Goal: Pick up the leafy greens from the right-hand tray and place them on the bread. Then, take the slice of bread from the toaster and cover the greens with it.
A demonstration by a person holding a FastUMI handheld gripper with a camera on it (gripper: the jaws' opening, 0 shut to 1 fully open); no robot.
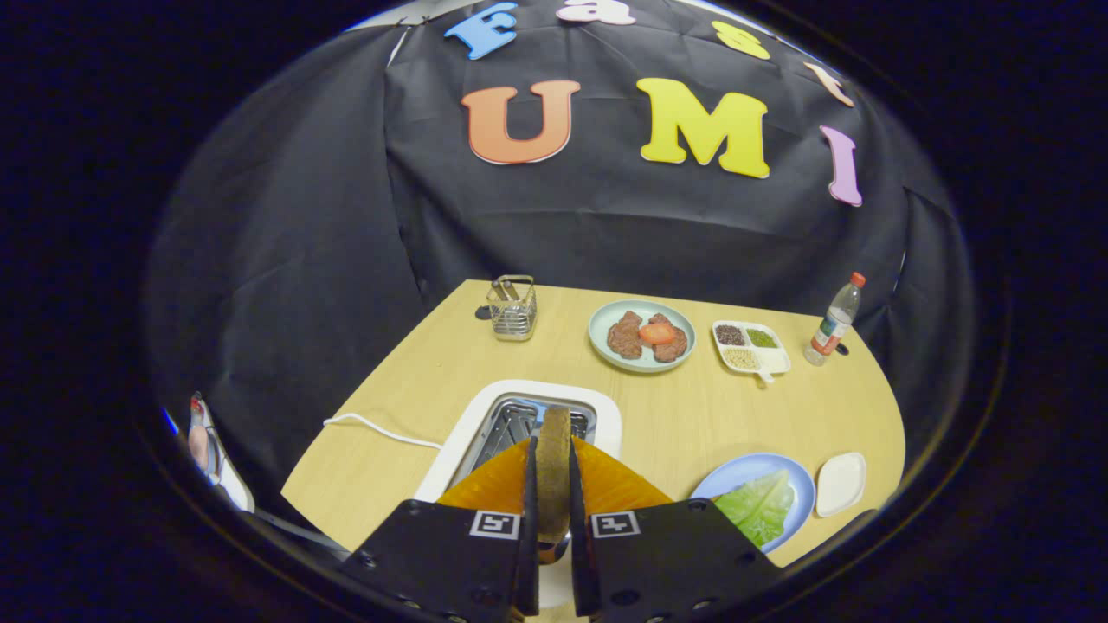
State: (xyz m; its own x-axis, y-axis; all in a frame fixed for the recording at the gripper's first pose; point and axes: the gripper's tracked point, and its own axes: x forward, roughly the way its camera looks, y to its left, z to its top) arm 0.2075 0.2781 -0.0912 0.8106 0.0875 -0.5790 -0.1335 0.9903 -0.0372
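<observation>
The gripper point(552, 510) is closed on a slice of bread point(553, 472), which stands on edge between the two fingers; both fingers point(529, 519) press against its flat sides. The slice sits directly above the white toaster point(606, 415), whose open metal slot lies just ahead of the fingertips. Whether the lower edge of the slice is touching the slot cannot be determined. A white power cord point(381, 428) runs from the toaster's left side across the wooden table point(684, 415).

To the right of the fingers, a blue plate point(736, 474) holds the leafy greens point(762, 506), which lie flat on it. A small white dish point(840, 483) sits just beside that plate, on its right.

Beyond the toaster, a pale green plate point(602, 333) carries two meat patties point(625, 337) with a tomato slice point(658, 332) between them. To its right is a white divided tray point(775, 362) containing dark, green and pale portions in separate compartments. A clear bottle with a red cap point(835, 320) stands upright near the table's far right edge. A wire utensil holder point(512, 309) stands at the far left.
</observation>
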